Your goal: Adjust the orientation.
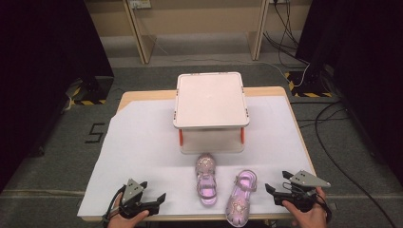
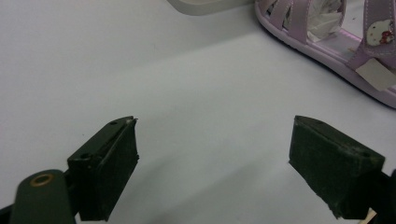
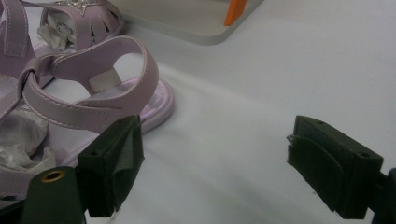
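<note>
Lilac strappy child's sandals, two of them, lie on the white cloth-covered table (image 1: 142,137) at its near edge: the left sandal (image 1: 206,179) just in front of the white two-tier plastic shelf with orange posts (image 1: 210,111), the right sandal (image 1: 241,195) nearer me, toe pointing my way. My left gripper (image 1: 153,201) and right gripper (image 1: 275,190) both hover spread wide, holding nothing. I judge nothing is started; both sandals are untouched, the shelf bare.

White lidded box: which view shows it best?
High view: the white lidded box is whole there, lid, orange latches and front wall. The left gripper view catches a base corner; the right gripper view, a base edge and one latch.
</note>
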Motion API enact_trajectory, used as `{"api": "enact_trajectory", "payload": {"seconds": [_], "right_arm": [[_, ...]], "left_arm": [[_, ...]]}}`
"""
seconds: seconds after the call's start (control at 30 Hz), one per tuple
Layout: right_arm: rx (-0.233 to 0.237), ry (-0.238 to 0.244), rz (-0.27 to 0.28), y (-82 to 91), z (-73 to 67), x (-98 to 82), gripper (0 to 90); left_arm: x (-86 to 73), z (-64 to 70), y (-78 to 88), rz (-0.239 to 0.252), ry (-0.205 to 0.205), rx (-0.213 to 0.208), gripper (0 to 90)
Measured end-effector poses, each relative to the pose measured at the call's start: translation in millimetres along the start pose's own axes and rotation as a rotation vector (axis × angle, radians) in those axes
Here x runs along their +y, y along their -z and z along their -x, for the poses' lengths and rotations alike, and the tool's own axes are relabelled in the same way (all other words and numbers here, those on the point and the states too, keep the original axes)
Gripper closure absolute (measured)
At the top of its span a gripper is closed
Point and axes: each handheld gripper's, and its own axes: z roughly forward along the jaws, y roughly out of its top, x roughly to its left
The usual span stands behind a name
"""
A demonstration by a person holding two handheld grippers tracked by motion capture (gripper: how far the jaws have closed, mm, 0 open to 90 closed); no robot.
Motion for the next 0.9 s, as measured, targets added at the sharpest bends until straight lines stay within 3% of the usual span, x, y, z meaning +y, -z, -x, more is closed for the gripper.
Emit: {"api": "enact_trajectory", "payload": {"seconds": [0.27,0.4,0.77,0.9], "right_arm": [[-0.001,-0.007,0.003,0.3,-0.4,0.1,18.7],[-0.004,-0.004,0.004,0.1,-0.5,0.0,19.0],[-0.005,-0.004,0.005,-0.7,-0.3,-0.1,19.7],[-0.002,-0.007,0.002,-1.4,-0.8,-0.4,19.8]], "left_arm": [[2.7,3.2,0.1,0.012,0.022,-0.015,14.9],[7.8,10.9,-2.9,0.025,0.039,-0.049,15.0],[26.3,37.2,-15.0,0.037,0.009,-0.138,18.9],[33.1,42.7,-17.9,0.046,0.002,-0.150,20.7]]}}
